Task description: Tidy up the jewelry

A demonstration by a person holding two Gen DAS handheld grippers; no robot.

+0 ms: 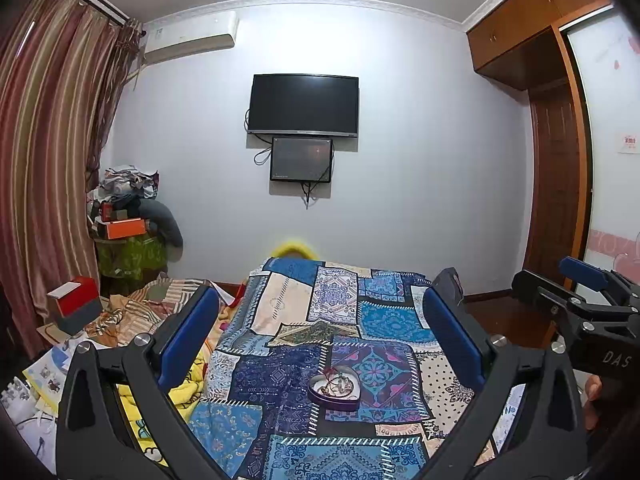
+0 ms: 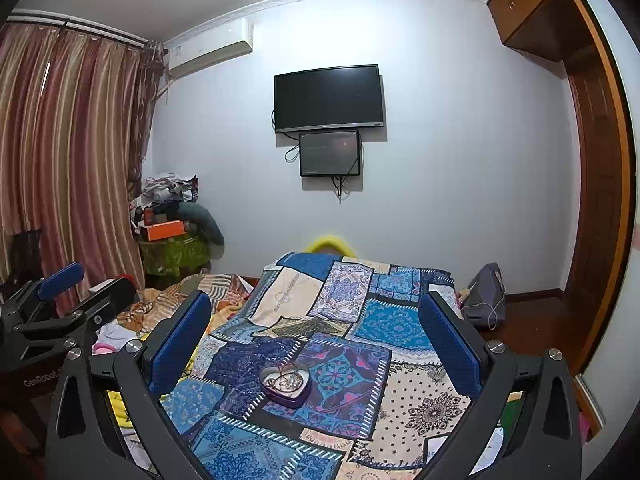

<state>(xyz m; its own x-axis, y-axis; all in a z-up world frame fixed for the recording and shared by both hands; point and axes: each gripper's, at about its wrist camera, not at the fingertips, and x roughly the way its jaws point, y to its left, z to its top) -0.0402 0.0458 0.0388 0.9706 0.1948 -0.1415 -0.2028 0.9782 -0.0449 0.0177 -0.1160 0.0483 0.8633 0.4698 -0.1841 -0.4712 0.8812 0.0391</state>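
Both grippers held level over the near end of the bed, side by side. Left gripper [image 1: 320, 332] jaws spread wide, nothing btwn the blue pads. Right gripper [image 2: 316, 334] same: wide, holding nothing.

Heart-shaped tin [image 1: 334, 389] sits on the patchwork quilt [image 1: 384, 316], lid off, ahead of both grippers and roughly centred btwn each pair of fingers, not touching any of them. Jewelry [image 1: 335, 382] lies tangled inside; looks like chains w/ a reddish bit, but too small to tell pieces apart.

Room to move: quilt around the tin is flat and bare on all sides. Left edge of the quilt drops onto a yellow blanket [image 1: 188, 390] and rumpled striped bedding [image 1: 140, 312], w/ a red-and-grey box [image 1: 76, 306] and loose papers near it. Right edge borders bare dark floor [image 1: 516, 320]; a grey bag [image 2: 484, 292] sits there near the bed's far corner.

Cut off/hidden: near edge of the bed runs out of frame at the bottom. In the left wrist view the right gripper shows only partly at the frame edge, w/ a bit of a hand [image 1: 592, 400] under it. Yellow thing [image 1: 294, 249] past the foot of the bed is blurred, can't ID.
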